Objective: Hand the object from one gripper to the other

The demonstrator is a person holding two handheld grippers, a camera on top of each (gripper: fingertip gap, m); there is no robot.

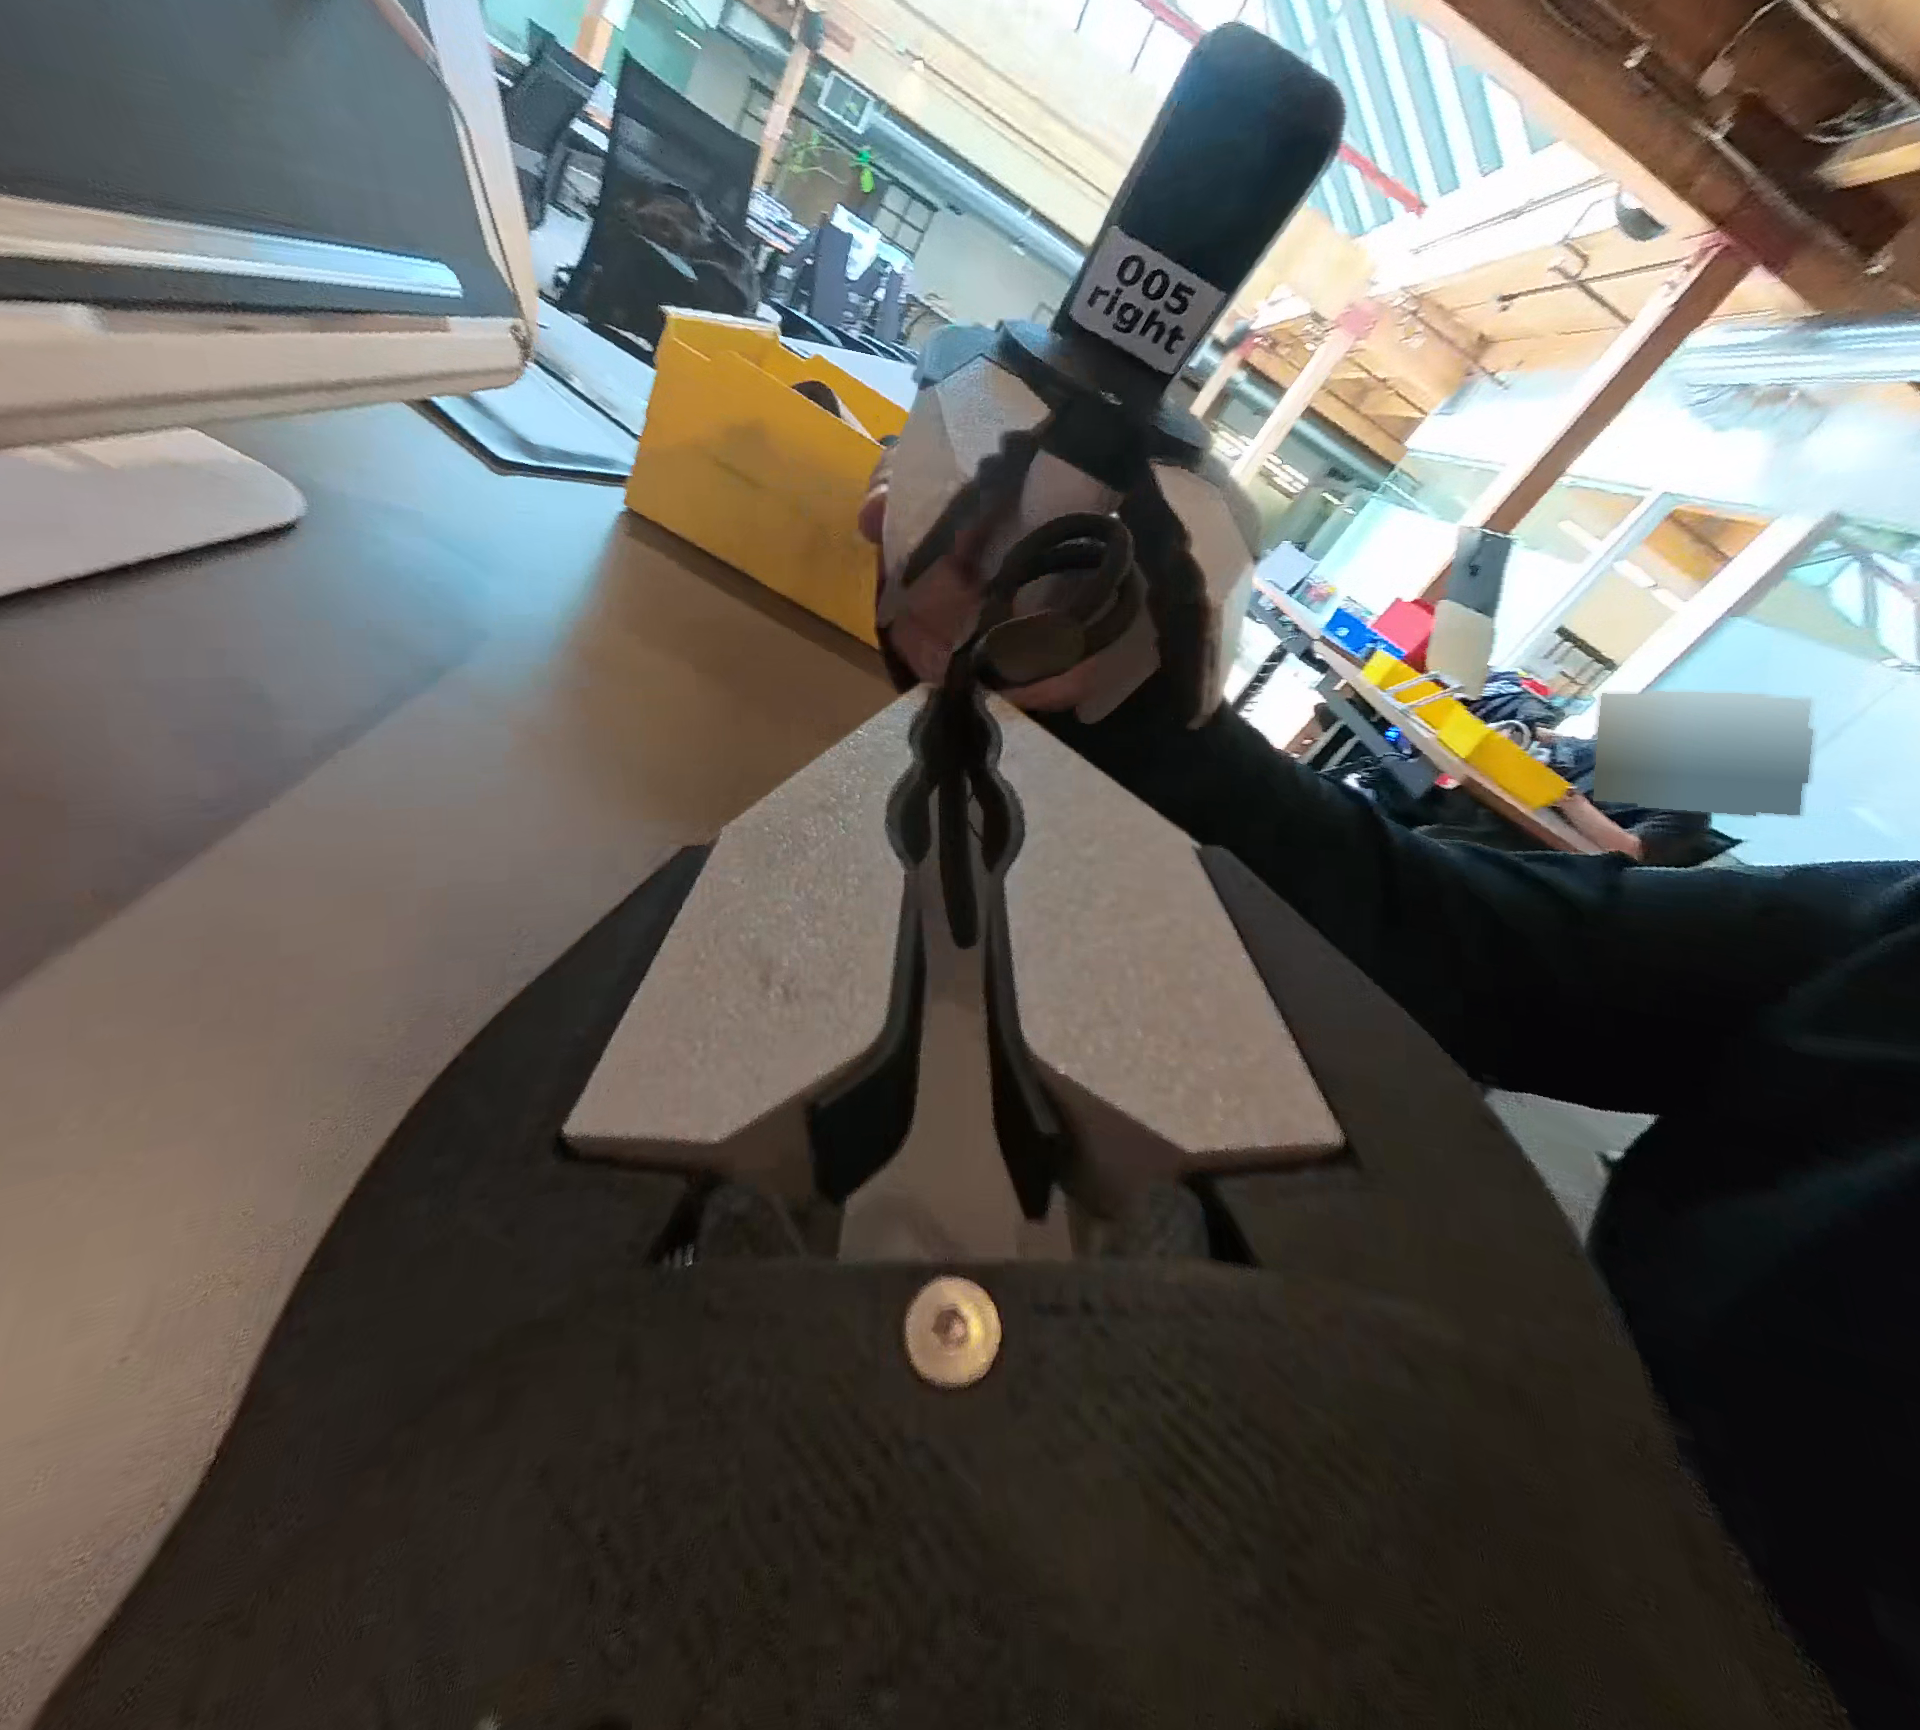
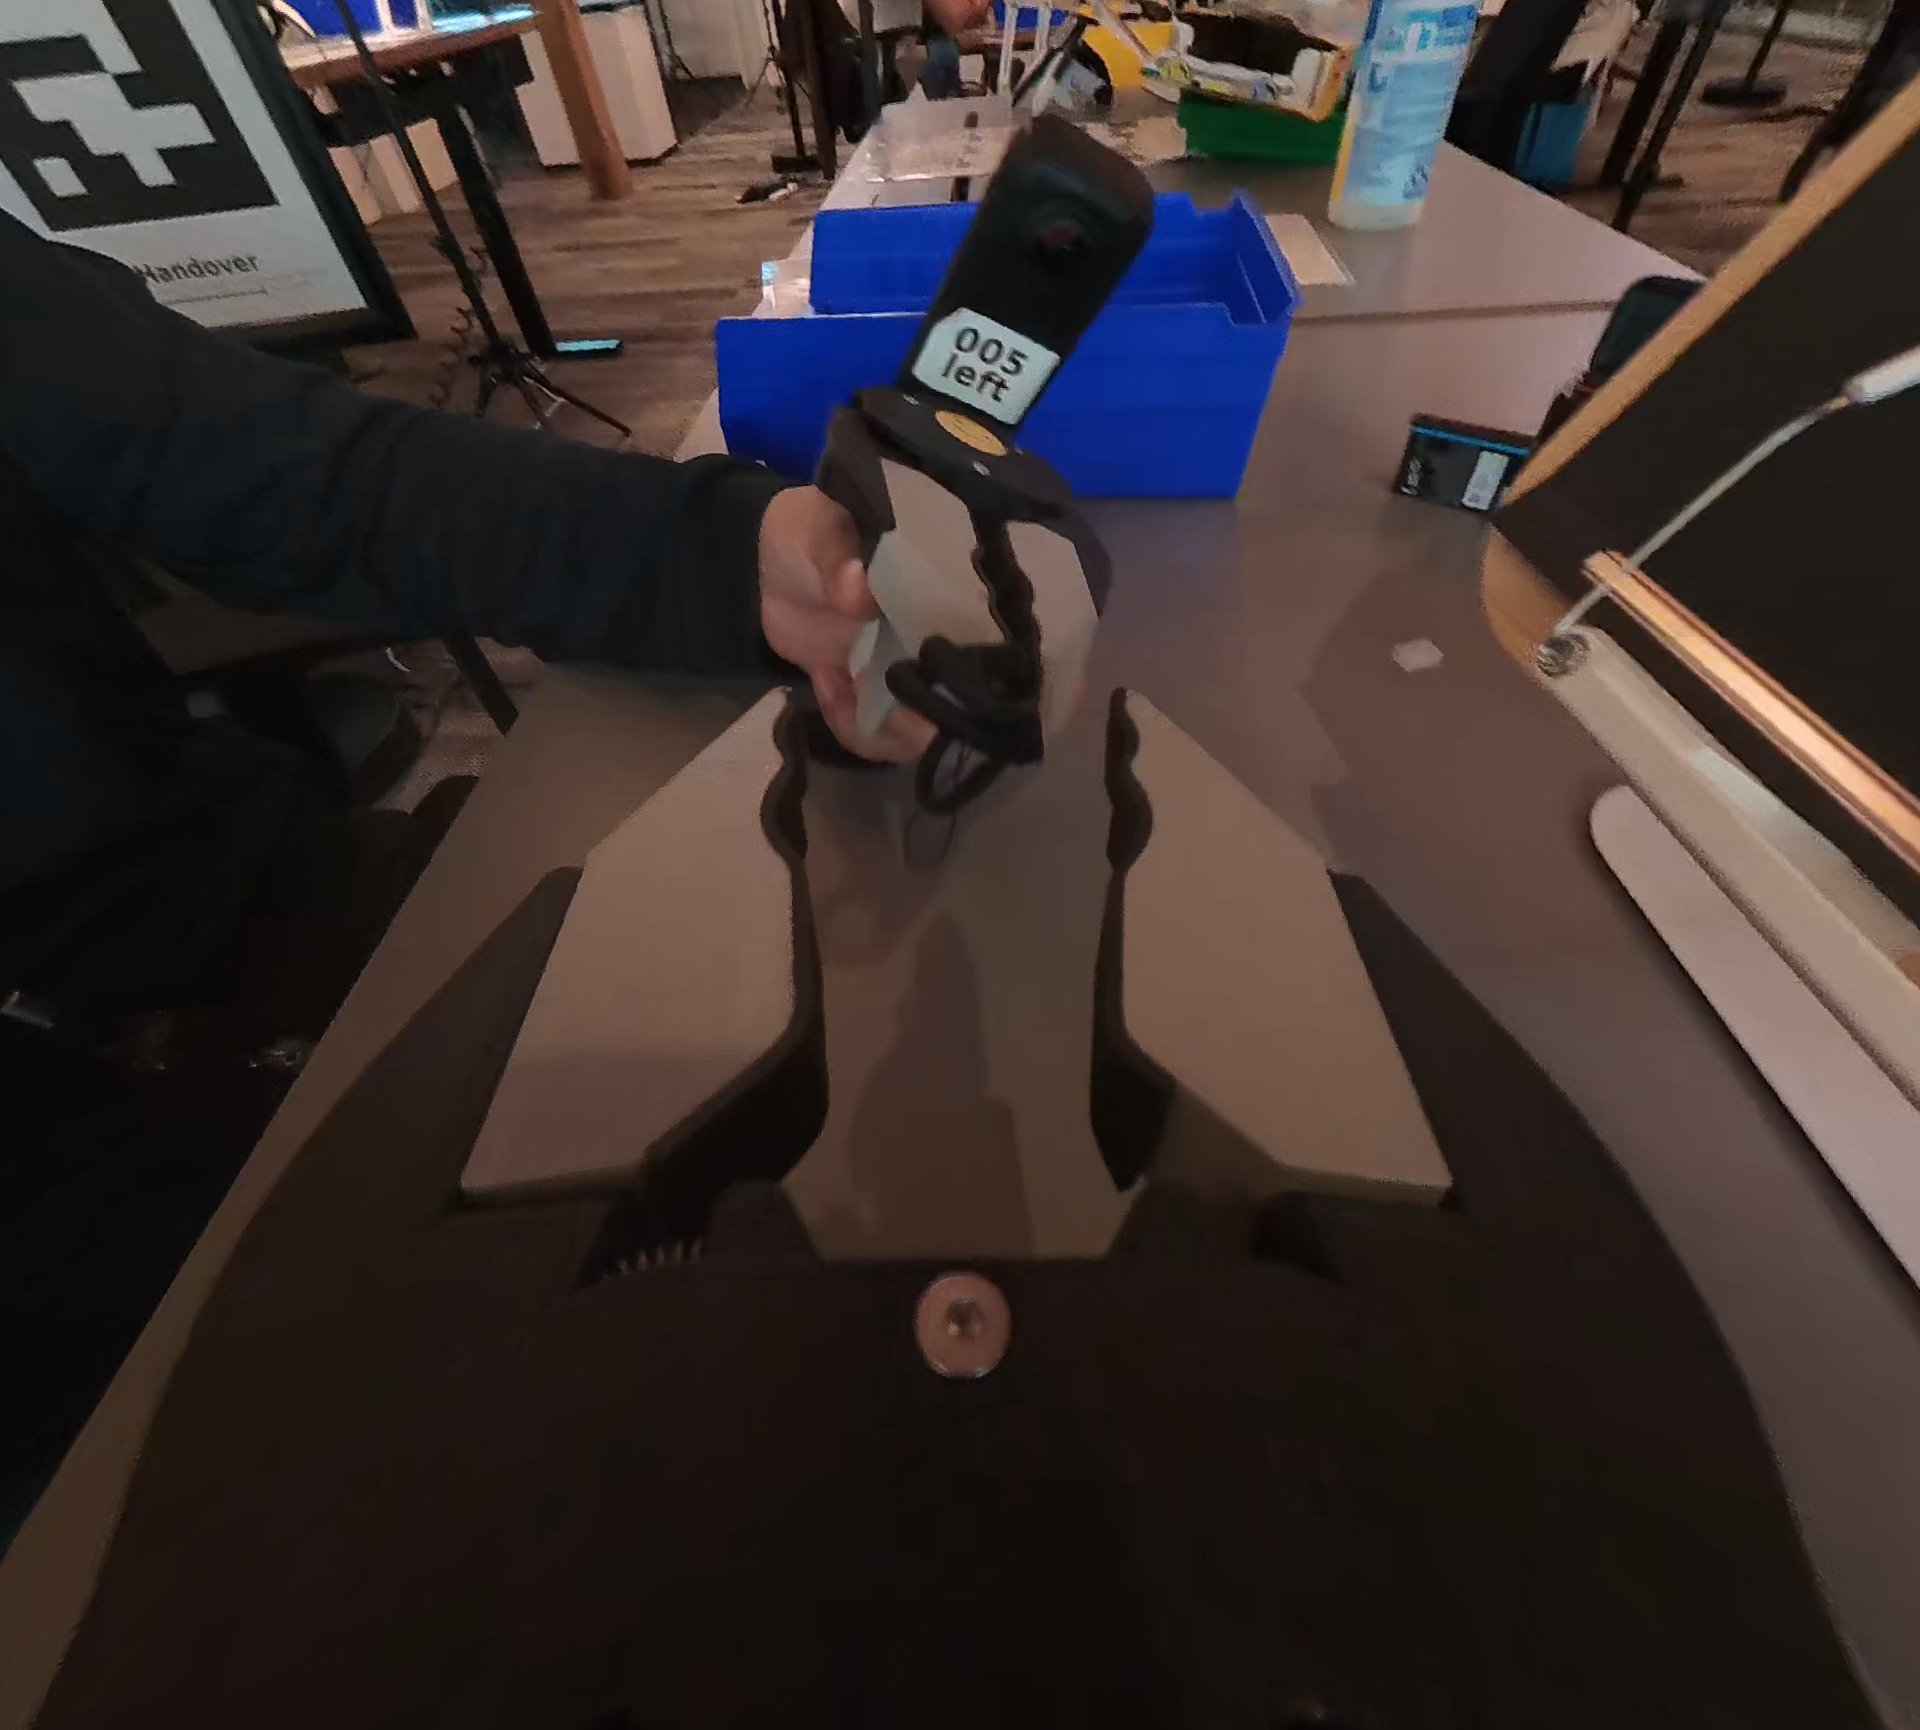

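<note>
A black looped cord [image 1: 1060,584] is pinched between the shut fingers of my left gripper [image 1: 961,730]; its tail hangs down between the pads. The loop sticks out past the tips. My right gripper [image 1: 1075,631] faces it a little farther off, held in a hand, its fingers spread on either side of the loop. In the right wrist view my right gripper [image 2: 951,714] is open, and the cord [image 2: 961,709] sits at the tip of the left gripper [image 2: 982,724], roughly between my right fingertips. Whether the right pads touch the cord I cannot tell.
Both grippers hover over a grey table [image 2: 1351,641]. A yellow bin [image 1: 758,475] and a blue bin [image 2: 1153,392] stand on it, plus a white bottle [image 2: 1403,70], a small black box [image 2: 1465,475] and a framed dark board on a white stand [image 2: 1766,454]. Only a small space, under 4 cm, lies between the two pairs of fingers.
</note>
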